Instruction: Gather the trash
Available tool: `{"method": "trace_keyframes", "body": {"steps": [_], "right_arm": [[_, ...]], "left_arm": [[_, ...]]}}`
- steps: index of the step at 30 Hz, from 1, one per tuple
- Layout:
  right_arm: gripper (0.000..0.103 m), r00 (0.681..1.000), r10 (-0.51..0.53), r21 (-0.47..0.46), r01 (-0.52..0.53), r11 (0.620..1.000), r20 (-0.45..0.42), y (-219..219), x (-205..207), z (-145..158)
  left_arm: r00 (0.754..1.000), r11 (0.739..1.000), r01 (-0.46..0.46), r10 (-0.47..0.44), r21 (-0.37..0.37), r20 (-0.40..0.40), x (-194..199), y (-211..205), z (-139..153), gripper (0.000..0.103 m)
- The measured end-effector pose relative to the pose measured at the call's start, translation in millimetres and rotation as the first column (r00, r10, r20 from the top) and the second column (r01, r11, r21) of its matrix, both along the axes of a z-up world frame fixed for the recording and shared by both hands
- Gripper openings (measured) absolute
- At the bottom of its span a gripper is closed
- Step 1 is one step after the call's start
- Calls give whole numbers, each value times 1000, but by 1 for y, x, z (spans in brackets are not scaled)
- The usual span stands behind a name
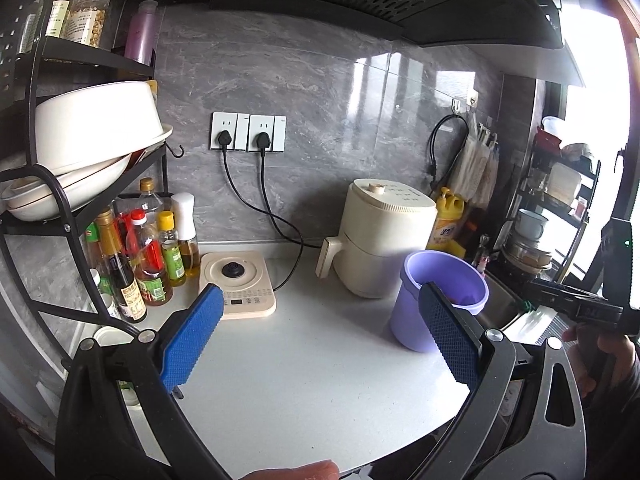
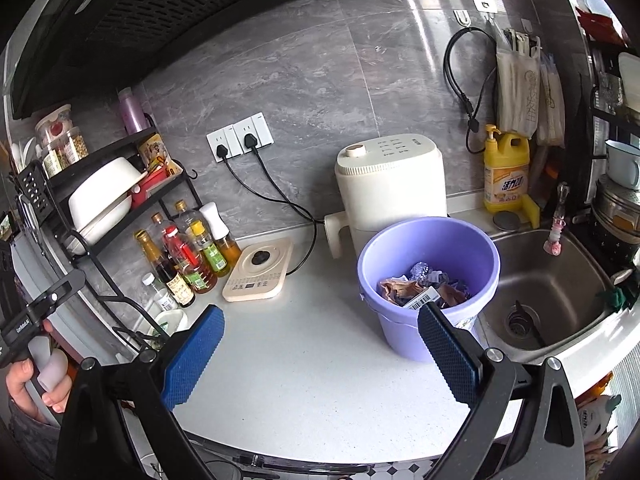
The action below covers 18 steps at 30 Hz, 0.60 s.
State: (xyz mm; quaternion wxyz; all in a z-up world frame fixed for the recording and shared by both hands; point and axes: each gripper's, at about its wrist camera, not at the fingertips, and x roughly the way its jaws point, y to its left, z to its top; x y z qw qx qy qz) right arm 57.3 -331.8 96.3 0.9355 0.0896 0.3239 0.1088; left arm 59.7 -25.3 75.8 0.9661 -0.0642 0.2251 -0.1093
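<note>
A barcode label [image 2: 420, 297] lies among trash in the purple bucket [image 2: 430, 240]. Both the left gripper [image 1: 320, 336] and the right gripper [image 2: 320, 344] hover above the counter [image 2: 320, 380], jaws wide, empty.

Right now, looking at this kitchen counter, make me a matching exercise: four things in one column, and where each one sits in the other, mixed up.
Things:
1. crumpled trash
2. yellow soap bottle
3. oil bottles
4. black cord

Places:
A. hanging from a wall hook
B. inside the purple bucket
C. behind the sink, against the wall
D. under the black rack, at the left

Pairs: 1-B, 2-C, 3-D, 4-A
</note>
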Motion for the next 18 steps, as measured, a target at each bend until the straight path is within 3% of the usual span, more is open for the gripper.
{"method": "trace_keyframes", "body": {"steps": [18], "right_arm": [[95,1000,20,-19,-20,1000,10,19,39,-5]], "left_arm": [[1000,1000,-27,27,9,9,22,20,-3,97]]}}
